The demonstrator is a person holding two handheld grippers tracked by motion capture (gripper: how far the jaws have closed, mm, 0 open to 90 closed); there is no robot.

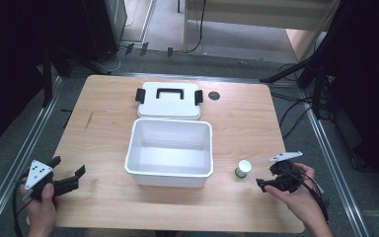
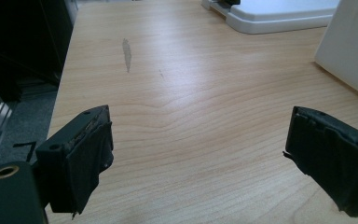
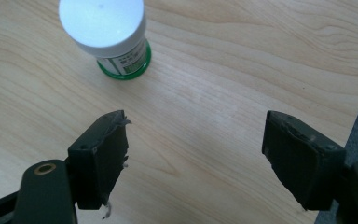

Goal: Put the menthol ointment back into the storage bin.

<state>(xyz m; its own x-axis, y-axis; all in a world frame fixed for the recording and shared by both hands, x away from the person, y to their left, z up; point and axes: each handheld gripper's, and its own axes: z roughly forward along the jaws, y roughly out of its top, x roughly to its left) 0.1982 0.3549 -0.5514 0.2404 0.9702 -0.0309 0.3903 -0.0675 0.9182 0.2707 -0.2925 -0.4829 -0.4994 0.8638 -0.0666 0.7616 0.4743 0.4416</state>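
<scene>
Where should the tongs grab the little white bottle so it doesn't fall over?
Grab the little bottle around its round side, just under the white cap. It stands upright on the table, clear of the white box, so the right tongs, open beside it, could probably come in level from the right and close on opposite sides.

- High view: fixed overhead on the person's side, looks forward and down over the whole table [image 1: 103, 98].
- Left gripper view: low, close, faces along the tabletop toward the white box [image 2: 349, 51] and lid [image 2: 279, 14].
- Right gripper view: close, steeply downward; shares the small bottle [image 3: 109, 35] with the high view [image 1: 243, 169].
</scene>
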